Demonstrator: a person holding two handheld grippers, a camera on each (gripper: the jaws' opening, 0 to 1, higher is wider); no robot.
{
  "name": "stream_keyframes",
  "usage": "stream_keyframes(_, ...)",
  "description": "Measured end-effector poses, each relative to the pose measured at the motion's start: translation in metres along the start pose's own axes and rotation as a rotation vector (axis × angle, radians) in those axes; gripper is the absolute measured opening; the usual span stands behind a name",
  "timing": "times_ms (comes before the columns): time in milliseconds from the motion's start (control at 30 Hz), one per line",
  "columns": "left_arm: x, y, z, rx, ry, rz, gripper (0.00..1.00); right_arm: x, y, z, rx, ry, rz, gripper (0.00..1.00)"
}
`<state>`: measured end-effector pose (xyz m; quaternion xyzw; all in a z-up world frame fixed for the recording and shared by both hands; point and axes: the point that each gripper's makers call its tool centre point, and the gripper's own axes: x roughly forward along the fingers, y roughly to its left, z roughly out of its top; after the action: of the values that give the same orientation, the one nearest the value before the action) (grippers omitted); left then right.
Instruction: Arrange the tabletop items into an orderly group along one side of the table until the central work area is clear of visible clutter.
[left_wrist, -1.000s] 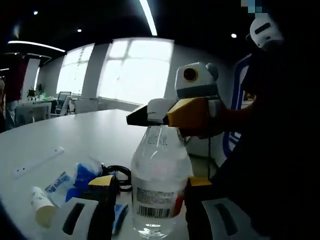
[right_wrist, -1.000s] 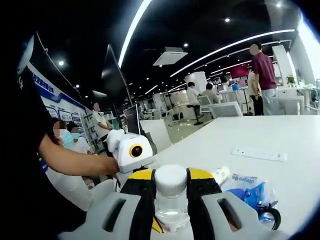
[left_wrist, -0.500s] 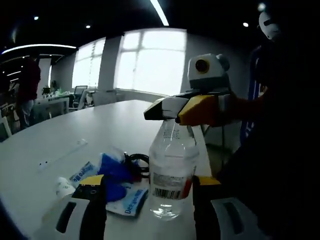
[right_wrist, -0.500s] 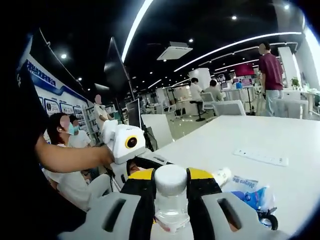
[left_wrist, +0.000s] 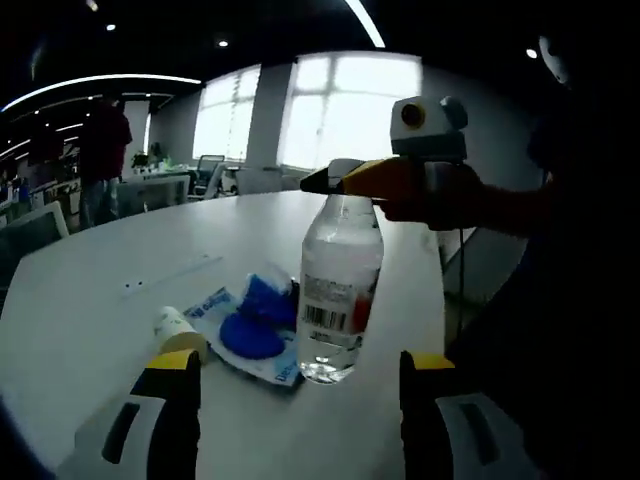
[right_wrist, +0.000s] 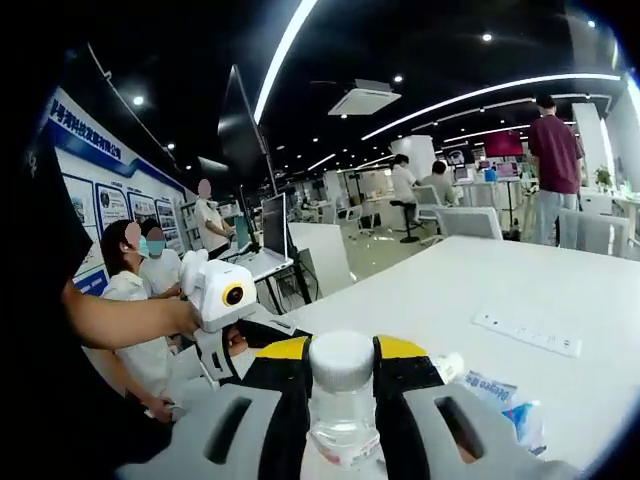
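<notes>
Clear plastic bottle (left_wrist: 340, 290) stands upright on the white surface (left_wrist: 90, 310), touching the blue packet (left_wrist: 250, 325). My right gripper (right_wrist: 341, 385) holds its neck, fingers (right_wrist: 285, 400) narrow beneath the cap. My left gripper (left_wrist: 300, 400) hangs wide, the bottle just ahead between its fingers (left_wrist: 175, 410).

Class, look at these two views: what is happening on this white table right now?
A person works with two handheld grippers. The right gripper is closed on the neck of a clear water bottle standing upright on the white table. The left gripper is open, short of the bottle. A blue packet and a small white tube lie beside the bottle.
</notes>
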<state>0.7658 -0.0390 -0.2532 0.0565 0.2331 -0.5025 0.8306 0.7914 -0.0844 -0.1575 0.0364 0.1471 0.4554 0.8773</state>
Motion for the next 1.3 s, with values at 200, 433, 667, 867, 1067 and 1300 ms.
stream_keyframes(200, -0.007, 0.002, -0.010, 0.005, 0.015, 0.035, 0.94, 0.014, -0.002, 0.009, -0.020, 0.002, 0.023, 0.17)
stream_keyframes(433, -0.012, 0.007, -0.013, 0.004, 0.020, 0.073, 0.99, 0.031, -0.008, 0.018, -0.038, 0.009, 0.020, 0.17)
stream_keyframes(667, -0.022, 0.012, -0.011, 0.003, -0.007, 0.099, 0.99, 0.056, -0.015, 0.028, -0.067, 0.013, 0.017, 0.17)
stream_keyframes(867, -0.024, 0.015, -0.015, 0.007, -0.023, 0.107, 0.99, 0.087, -0.021, 0.035, -0.075, 0.022, 0.021, 0.17)
stream_keyframes(1067, -0.026, 0.017, -0.021, 0.019, -0.007, 0.109, 0.99, 0.109, -0.023, 0.039, -0.089, 0.022, 0.019, 0.17)
stream_keyframes(1300, -0.029, 0.026, -0.024, 0.014, -0.011, 0.133, 0.99, 0.135, -0.027, 0.037, -0.062, 0.024, 0.025, 0.18)
